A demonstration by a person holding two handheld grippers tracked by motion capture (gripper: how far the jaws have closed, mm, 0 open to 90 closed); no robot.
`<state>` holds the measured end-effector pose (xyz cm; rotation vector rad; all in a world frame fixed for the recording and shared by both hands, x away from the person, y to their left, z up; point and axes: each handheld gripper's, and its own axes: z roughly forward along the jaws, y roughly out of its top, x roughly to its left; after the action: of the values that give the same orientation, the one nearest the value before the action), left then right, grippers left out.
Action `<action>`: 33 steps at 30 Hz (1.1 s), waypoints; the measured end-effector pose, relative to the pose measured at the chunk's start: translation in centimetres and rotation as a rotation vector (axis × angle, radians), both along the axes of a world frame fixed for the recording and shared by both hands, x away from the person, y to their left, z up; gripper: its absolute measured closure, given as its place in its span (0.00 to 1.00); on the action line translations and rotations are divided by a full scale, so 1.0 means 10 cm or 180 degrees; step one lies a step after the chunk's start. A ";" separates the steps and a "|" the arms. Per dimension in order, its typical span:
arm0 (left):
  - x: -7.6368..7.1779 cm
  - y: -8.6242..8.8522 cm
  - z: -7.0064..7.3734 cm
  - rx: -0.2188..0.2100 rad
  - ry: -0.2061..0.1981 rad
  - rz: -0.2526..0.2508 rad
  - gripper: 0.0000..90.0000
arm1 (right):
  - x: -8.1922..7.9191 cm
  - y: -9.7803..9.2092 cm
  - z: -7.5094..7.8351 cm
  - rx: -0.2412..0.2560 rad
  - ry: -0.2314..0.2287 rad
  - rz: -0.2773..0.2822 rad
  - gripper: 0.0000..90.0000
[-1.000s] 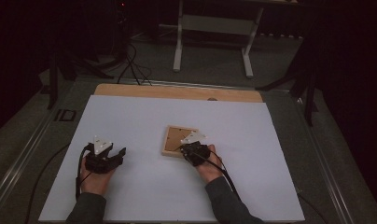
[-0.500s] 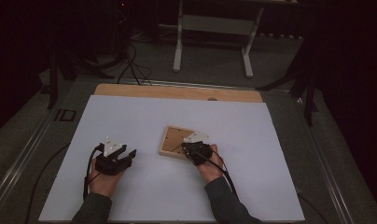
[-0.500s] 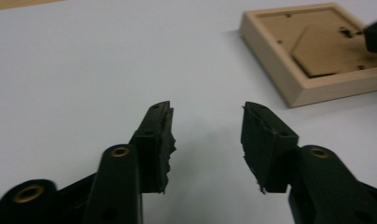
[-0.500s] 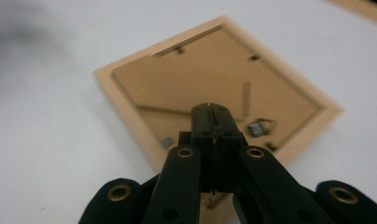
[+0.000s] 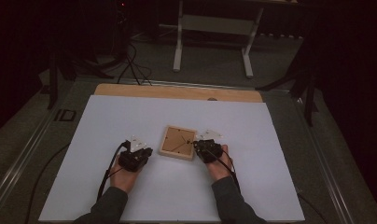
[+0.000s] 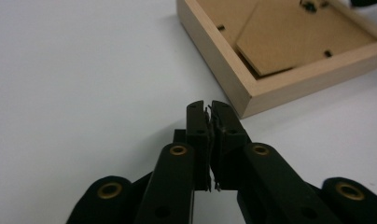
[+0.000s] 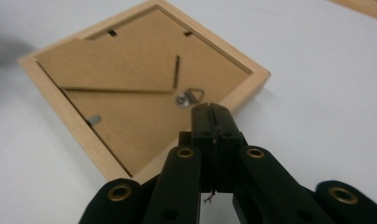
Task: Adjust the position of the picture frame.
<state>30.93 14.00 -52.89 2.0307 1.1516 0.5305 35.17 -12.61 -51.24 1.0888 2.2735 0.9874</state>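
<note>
- In the high view your hands cover most of both grippers, so you cannot read how the jaws stand from there; the room behind the table is dark and hard to make out.
- Your left gripper point(image 6: 211, 105) has its jaws pressed together, with nothing between them; its own view shows this clearly.
- The wooden frame point(image 6: 252, 88) lies face down just ahead of the left gripper tips and a little to their right, near but apart from them. This view cuts off the far side of the frame at the top edge.
- Your right gripper point(image 7: 211, 108) also has its jaws pressed together and holds nothing. The tips stand over the near inner edge of the frame point(image 7: 74, 126), just before the small metal hanger point(image 7: 189, 98); whether they touch the backing, you cannot tell.
- The right gripper view shows the folding stand point(image 7: 116, 65) on the backing and a metal clip point(image 7: 94, 120), which the high view shows too small to read.
- The high view shows the frame point(image 5: 178, 142) lying between the left gripper point(image 5: 135, 157) and the right gripper point(image 5: 207, 149) on the white sheet point(image 5: 270, 186).
</note>
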 end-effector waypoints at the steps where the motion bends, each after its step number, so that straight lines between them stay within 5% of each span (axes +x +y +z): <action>1: 0.02 -0.02 -0.02 0.0007 0.0019 -0.0011 0.97 | 0.00 -0.01 0.00 0.0001 0.0021 -0.0015 1.00; 20: 0.08 -0.17 -0.10 0.0080 0.0048 -0.0133 0.99 | -0.06 -0.04 -0.14 -0.0078 0.0257 -0.0017 1.00; 33: -0.03 -0.19 -0.08 0.0162 0.0035 -0.0168 0.99 | -0.03 -0.02 -0.17 -0.0117 0.0227 0.0016 1.00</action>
<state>30.60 12.08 -53.72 2.1040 1.0978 0.5280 34.85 -12.82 -52.89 1.1203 2.3425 0.9188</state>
